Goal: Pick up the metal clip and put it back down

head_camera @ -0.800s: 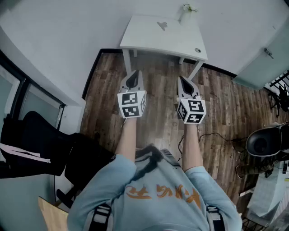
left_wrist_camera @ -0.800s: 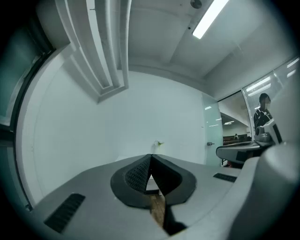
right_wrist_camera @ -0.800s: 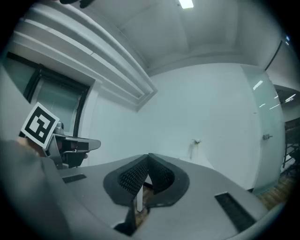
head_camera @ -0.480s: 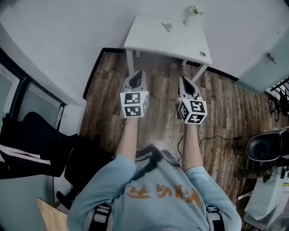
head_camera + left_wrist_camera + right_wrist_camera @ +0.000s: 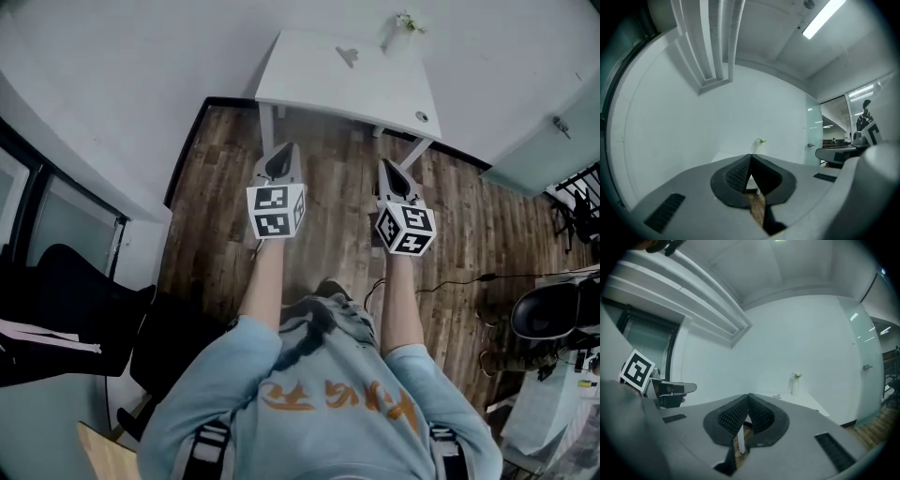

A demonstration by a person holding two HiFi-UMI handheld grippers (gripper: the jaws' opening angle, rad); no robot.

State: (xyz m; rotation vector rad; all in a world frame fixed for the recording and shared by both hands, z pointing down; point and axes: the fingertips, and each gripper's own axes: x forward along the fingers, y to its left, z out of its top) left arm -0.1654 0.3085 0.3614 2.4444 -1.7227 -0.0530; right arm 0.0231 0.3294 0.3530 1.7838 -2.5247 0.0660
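A small grey metal clip (image 5: 347,57) lies on the white table (image 5: 319,84) at the far wall, seen from above in the head view. My left gripper (image 5: 278,154) and my right gripper (image 5: 384,167) are held side by side over the wooden floor, short of the table's near edge. Both are shut with nothing between the pads. In the right gripper view the clip (image 5: 776,396) shows as a tiny shape on the tabletop beyond the closed jaws. In the left gripper view the table (image 5: 726,156) is largely hidden behind the jaws.
A small vase with a plant (image 5: 401,26) stands at the table's far edge, and a round hole (image 5: 422,116) marks its right corner. A black chair (image 5: 84,309) sits at the left, a cable (image 5: 450,281) and dark equipment (image 5: 553,309) at the right.
Both grippers have edged slightly toward the table, still shut. The view has shifted a little, and the table sits a bit nearer.
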